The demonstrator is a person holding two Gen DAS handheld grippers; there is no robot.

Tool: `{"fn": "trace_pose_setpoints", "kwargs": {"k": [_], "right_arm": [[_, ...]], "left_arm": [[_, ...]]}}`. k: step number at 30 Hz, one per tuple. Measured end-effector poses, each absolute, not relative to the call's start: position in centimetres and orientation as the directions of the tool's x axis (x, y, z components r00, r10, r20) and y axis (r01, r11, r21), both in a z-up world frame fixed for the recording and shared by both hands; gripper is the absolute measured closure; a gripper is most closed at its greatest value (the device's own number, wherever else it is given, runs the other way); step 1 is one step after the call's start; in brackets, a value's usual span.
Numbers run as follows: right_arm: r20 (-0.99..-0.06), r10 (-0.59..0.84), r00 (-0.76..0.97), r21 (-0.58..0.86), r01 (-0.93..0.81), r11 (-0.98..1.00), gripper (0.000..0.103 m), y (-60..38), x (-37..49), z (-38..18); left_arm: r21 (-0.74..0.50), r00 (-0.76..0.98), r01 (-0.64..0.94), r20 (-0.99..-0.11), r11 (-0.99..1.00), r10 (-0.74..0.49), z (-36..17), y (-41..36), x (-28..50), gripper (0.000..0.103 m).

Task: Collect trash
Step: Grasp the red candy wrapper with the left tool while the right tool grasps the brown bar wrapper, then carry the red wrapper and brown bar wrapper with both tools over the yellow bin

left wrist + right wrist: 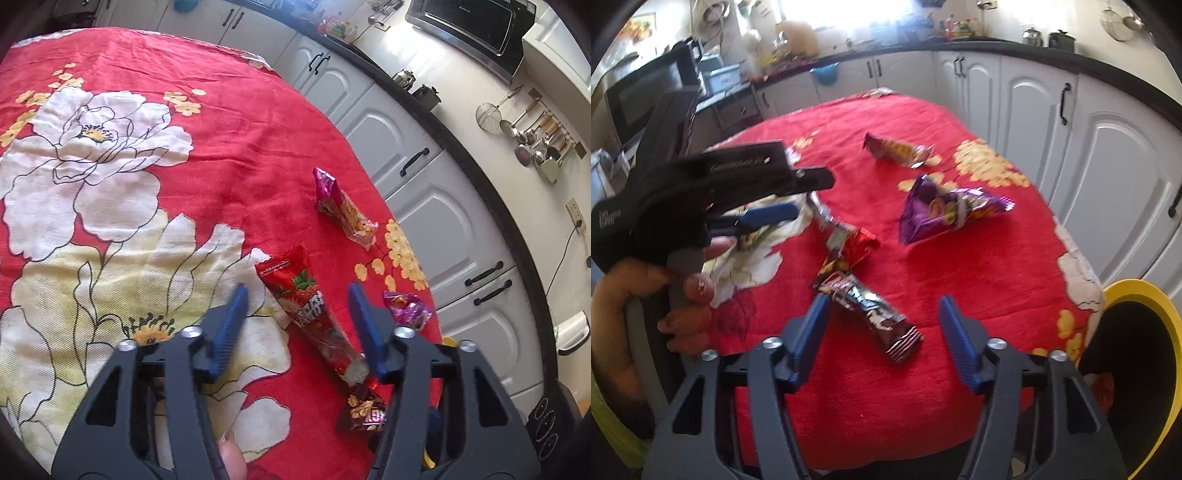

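Fingers of my left gripper (297,295) are standing partly open, straddling the red wrapper (310,314) without pinching it; its long axis is running from lower right toward upper left. My right gripper (882,306), likewise partly open and empty, is hovering just before the dark wrapper (868,310). Farther up the counter (960,277), the purple packet (945,214) is lying beyond both.

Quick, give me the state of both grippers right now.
Left gripper: open, red wrapper between its fingers, not gripped.
Right gripper: open, over the dark wrapper, holding nothing.
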State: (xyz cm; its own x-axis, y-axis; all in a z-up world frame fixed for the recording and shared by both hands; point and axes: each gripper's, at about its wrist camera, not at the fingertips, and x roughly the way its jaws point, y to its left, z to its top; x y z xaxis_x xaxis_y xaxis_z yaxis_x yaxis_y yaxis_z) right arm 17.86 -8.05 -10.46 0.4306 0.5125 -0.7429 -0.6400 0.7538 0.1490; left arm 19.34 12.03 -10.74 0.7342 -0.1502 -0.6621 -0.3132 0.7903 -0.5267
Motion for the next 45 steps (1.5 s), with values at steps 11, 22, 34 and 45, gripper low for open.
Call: {"fn": "trace_pose_setpoints", "kwargs": {"k": [11, 22, 34, 45], "right_arm": [[-0.731, 0.537, 0.422, 0.155, -0.663, 0.732, 0.084, -8.2, 16.0, -10.8], [-0.688, 0.551, 0.472, 0.189, -0.617, 0.764, 0.084, -11.2, 15.3, -9.7], [-0.643, 0.539, 0.545, 0.210, -0.551, 0.807, 0.084, -16.0, 15.4, -7.6], [-0.618, 0.495, 0.611, 0.196, -0.490, 0.849, 0.084, -20.0, 15.2, -6.7]], "left_arm": [[-0.503, 0.722, -0.325, -0.679, 0.801, -0.134, -11.3, 12.7, 18.9, 0.092], [-0.507, 0.740, -0.285, -0.656, 0.813, -0.150, -9.9, 11.6, 17.6, 0.094], [-0.451, 0.785, -0.184, -0.602, 0.874, -0.145, -6.2, 7.6, 16.6, 0.094], [-0.411, 0.808, -0.097, -0.564, 0.906, -0.170, -4.0, 3.9, 15.8, 0.094]]}}
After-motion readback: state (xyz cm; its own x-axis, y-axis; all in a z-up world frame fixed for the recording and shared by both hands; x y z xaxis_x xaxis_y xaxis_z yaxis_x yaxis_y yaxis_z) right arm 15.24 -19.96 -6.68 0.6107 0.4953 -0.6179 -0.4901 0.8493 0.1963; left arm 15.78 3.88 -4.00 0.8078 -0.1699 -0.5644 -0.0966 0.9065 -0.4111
